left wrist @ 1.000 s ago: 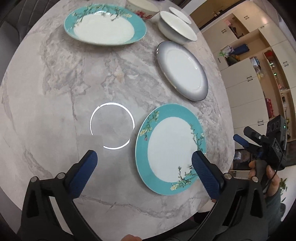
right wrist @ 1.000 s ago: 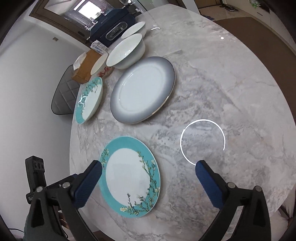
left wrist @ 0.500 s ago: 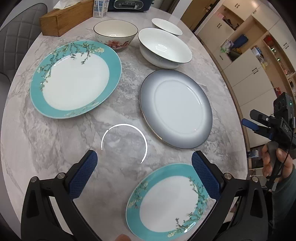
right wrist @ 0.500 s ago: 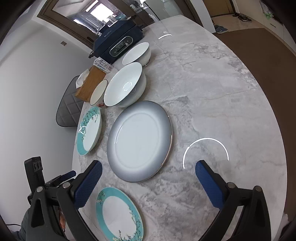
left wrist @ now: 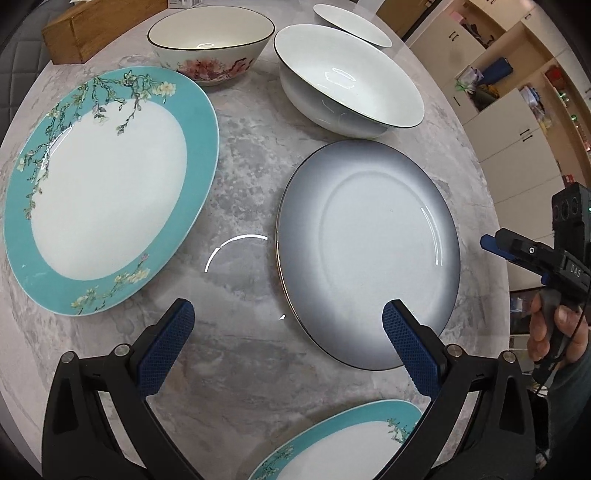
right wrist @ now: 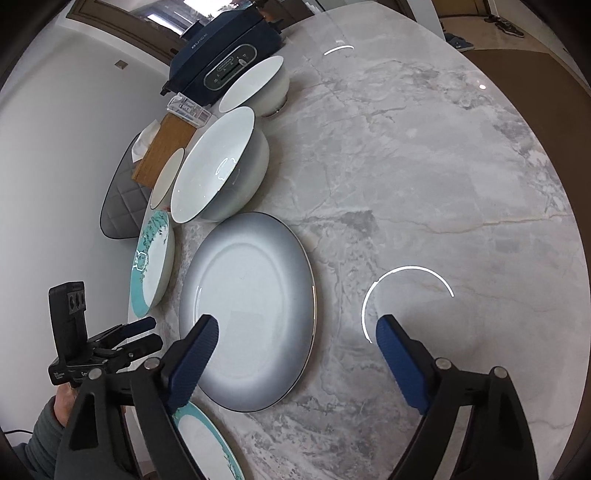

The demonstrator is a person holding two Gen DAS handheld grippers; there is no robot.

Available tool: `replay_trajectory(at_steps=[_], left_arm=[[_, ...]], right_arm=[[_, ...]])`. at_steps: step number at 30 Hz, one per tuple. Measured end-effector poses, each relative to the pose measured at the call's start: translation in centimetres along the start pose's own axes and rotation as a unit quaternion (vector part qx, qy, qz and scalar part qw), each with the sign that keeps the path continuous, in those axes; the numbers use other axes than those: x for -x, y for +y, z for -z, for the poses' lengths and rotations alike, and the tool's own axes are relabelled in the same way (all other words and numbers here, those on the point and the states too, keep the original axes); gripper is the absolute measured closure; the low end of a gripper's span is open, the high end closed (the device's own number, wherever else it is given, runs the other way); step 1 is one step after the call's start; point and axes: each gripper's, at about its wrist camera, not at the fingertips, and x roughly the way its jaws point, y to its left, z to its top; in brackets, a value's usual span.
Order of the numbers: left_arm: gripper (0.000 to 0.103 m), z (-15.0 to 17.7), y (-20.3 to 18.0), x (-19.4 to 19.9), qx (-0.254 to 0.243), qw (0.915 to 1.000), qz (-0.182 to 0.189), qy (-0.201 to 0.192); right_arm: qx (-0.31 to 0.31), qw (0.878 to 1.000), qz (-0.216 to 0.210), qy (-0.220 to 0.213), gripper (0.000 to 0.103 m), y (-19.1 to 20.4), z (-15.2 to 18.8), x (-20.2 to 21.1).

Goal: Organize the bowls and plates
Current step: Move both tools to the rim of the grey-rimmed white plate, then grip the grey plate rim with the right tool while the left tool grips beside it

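Observation:
A grey-rimmed plate (left wrist: 369,254) (right wrist: 247,306) lies flat on the marble table (right wrist: 424,184). My left gripper (left wrist: 288,328) hangs open over the plate's near left edge, its right finger above the rim. My right gripper (right wrist: 295,332) hovers over the plate's near right side. Its jaws are closing, and the plate's edge sits between them untouched. One teal floral plate (left wrist: 107,184) (right wrist: 151,266) lies to the left, a second teal plate (left wrist: 332,443) (right wrist: 207,446) under the grippers. Behind stand a floral bowl (left wrist: 210,40), a large white bowl (left wrist: 347,74) (right wrist: 218,162) and a small white bowl (left wrist: 351,22) (right wrist: 255,85).
A wooden tissue box (left wrist: 92,26) (right wrist: 166,147) and a dark appliance (right wrist: 225,55) stand at the table's far edge, with a grey chair (right wrist: 122,206) beyond. Bare marble stretches to the right of the grey plate. Cupboards (left wrist: 517,122) line the room's right side.
Both grippers have moved forward across the table, from over the near teal plate to the grey plate. The right gripper's fingers stand closer together than before.

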Motion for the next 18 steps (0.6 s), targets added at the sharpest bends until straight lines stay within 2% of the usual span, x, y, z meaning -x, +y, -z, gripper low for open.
replay_trajectory(at_steps=[4, 8, 10, 11, 12, 14, 17, 18], left_arm=[[0.001, -0.6, 0.0, -1.3, -0.007, 0.9999, -0.009, 0.006], [0.002, -1.0, 0.3, -2.1, 0.0, 1.0, -0.006, 0.006], [0.009, -1.1, 0.5, -2.3, 0.003, 1.0, 0.002, 0.007], [0.022, -1.2, 0.5, -2.6, 0.004, 0.9999, 0.004, 0.011], [0.04, -1.0, 0.6, -2.7, 0.006, 0.9999, 0.001, 0.015], [0.047, -1.2, 0.5, -3.0, 0.004, 0.9999, -0.003, 0.014], [0.067, -1.4, 0.3, -3.2, 0.004, 0.9999, -0.003, 0.016], [0.071, -1.5, 0.3, -3.3, 0.006, 0.9998, 0.004, 0.017]], right_arm=[[0.005, 1.0, -0.004, 0.016, 0.028, -0.3, -0.2, -1.3], [0.008, 0.999, -0.014, 0.031, 0.031, -0.5, -0.5, -2.3], [0.011, 0.999, -0.015, 0.039, 0.033, -0.5, -0.6, -2.8], [0.014, 0.999, -0.018, 0.036, 0.034, -0.5, -0.6, -2.9], [0.015, 0.999, -0.021, 0.038, 0.035, -0.5, -0.7, -3.0], [0.017, 0.999, -0.027, 0.042, 0.04, -0.4, -0.9, -3.2], [0.029, 0.998, -0.033, 0.055, 0.05, 0.0, -0.9, -3.8], [0.033, 0.997, -0.033, 0.058, 0.051, 0.2, -0.9, -3.9]])
